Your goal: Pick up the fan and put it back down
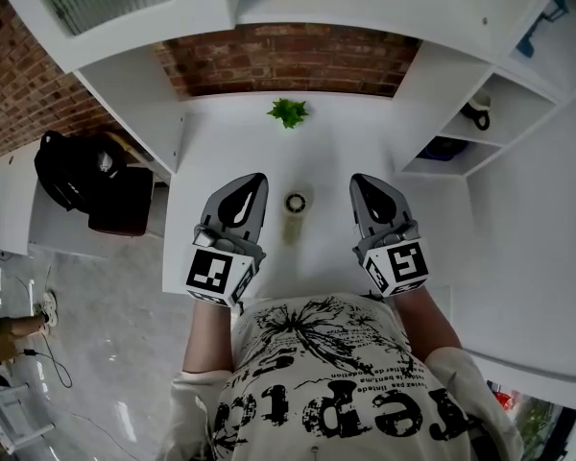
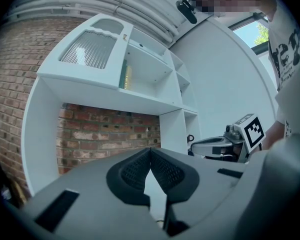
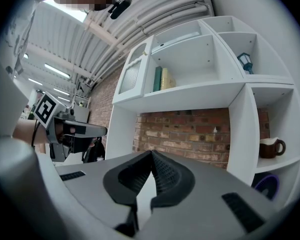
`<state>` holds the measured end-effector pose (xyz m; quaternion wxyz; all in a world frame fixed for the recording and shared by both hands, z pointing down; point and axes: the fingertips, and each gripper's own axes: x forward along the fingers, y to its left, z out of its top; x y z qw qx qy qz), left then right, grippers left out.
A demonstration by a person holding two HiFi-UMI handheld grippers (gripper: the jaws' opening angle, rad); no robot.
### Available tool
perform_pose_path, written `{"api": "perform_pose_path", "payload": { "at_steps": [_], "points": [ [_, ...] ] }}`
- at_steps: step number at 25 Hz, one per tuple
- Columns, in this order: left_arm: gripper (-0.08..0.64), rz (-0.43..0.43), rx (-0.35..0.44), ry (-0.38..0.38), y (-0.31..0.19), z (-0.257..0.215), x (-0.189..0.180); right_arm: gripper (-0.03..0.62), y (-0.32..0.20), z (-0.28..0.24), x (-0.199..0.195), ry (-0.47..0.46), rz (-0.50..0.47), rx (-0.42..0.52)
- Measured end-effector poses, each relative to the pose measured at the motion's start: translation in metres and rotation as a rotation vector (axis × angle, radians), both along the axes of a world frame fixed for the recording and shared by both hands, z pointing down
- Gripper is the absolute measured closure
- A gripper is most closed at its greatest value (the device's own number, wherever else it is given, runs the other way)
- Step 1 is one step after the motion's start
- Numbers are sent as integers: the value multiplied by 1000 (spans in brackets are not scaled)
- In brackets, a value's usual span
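Observation:
The fan (image 1: 296, 213) is a small cream cylinder with a dark ring on top. It stands on the white desk (image 1: 326, 147), between my two grippers and apart from both. My left gripper (image 1: 255, 178) hovers to its left, shut with nothing in it. To the fan's right, my right gripper (image 1: 356, 180) is also shut and empty. In the left gripper view the gripper's (image 2: 150, 150) jaws meet at their tips, with the right gripper (image 2: 225, 145) off to the side. The right gripper view shows its own tips (image 3: 151, 153) closed too, and the left gripper (image 3: 70, 129) beside it. The fan is hidden in both gripper views.
A small green plant (image 1: 288, 112) sits at the back of the desk by the brick wall (image 1: 288, 60). White shelves on the right hold a mug (image 1: 477, 113), and books (image 3: 161, 79) stand higher up. A black bag (image 1: 77, 171) lies on a low unit to the left.

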<state>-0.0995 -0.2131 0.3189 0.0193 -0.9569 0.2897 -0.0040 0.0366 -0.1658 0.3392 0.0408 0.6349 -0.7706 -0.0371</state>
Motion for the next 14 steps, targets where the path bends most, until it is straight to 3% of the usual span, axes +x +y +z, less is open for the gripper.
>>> {"api": "perform_pose_path", "payload": {
  "at_steps": [14],
  "points": [
    [546,19,-11,5,-1,0,6,578,-7,7,4,-3,32,-22]
  ]
}}
